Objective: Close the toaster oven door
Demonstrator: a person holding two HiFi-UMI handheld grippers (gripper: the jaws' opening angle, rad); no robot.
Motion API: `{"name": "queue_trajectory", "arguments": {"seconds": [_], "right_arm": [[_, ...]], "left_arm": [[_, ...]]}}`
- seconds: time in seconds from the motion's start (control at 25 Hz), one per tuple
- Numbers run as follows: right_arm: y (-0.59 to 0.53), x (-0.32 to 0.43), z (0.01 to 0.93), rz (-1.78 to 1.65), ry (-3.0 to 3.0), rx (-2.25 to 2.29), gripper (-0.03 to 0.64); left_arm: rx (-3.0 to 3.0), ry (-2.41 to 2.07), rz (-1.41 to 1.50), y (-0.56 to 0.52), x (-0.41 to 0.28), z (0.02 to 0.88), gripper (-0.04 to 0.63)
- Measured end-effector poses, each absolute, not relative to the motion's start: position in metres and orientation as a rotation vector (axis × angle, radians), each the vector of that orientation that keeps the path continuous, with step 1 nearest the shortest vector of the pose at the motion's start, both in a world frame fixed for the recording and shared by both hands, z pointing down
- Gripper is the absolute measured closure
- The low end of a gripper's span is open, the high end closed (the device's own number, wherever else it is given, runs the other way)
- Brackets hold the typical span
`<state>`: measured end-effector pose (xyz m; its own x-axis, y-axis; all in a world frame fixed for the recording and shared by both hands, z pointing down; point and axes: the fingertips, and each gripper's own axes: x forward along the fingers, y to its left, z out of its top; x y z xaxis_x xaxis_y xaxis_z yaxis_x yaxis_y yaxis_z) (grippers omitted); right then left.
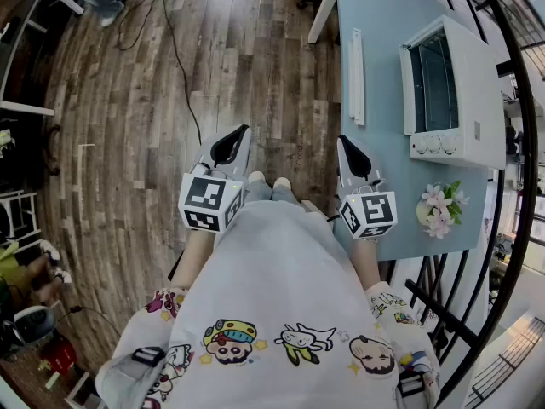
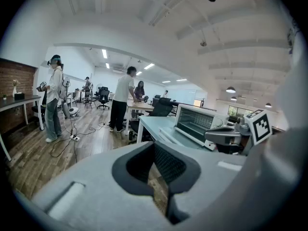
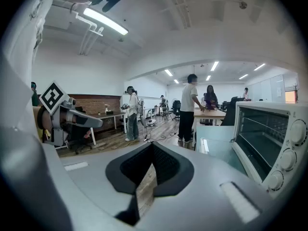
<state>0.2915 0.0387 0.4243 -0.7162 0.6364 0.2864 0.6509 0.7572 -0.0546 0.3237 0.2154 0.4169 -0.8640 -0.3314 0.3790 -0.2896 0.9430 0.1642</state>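
A white toaster oven [image 1: 451, 92] stands on the light blue table [image 1: 375, 49] at the right. Its glass door [image 1: 433, 82] lies flat against the front, with three knobs [image 1: 434, 145] beside it. The oven also shows in the left gripper view [image 2: 199, 124] and close at the right of the right gripper view [image 3: 269, 143]. My left gripper [image 1: 241, 135] is held over the wooden floor, well left of the table, shut and empty. My right gripper [image 1: 342, 141] hovers at the table's near left edge, short of the oven, shut with nothing between its pads.
A long white strip [image 1: 356, 75] lies on the table left of the oven. A small flower ornament [image 1: 438, 207] sits near the table's front. A black railing [image 1: 511, 228] curves along the right. Cables [image 1: 170, 32] trail on the floor. Several people [image 2: 122, 105] stand at desks far off.
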Motion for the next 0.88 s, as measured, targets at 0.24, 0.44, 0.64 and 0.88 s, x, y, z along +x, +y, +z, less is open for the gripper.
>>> {"name": "queue_trajectory", "arguments": {"seconds": [0.24,0.44,0.64,0.88], "right_arm": [[0.052,0.291,0.429,-0.001,-2.647,-0.98,0.607],[0.064,0.287,0.434,0.008,-2.652,-0.949,0.607],[0.082,0.281,0.435,0.012,-2.643,-0.951,0.595],[0.095,0.249,0.445,-0.015,-2.612,-0.983,0.53]], "left_arm": [[0.434,-2.681,-0.159,0.23,0.327,0.421,0.594],[0.432,-2.681,-0.186,0.249,0.327,0.43,0.594],[0.411,-2.69,-0.205,0.274,0.321,0.43,0.594],[0.385,-2.688,-0.243,0.289,0.288,0.441,0.569]]}}
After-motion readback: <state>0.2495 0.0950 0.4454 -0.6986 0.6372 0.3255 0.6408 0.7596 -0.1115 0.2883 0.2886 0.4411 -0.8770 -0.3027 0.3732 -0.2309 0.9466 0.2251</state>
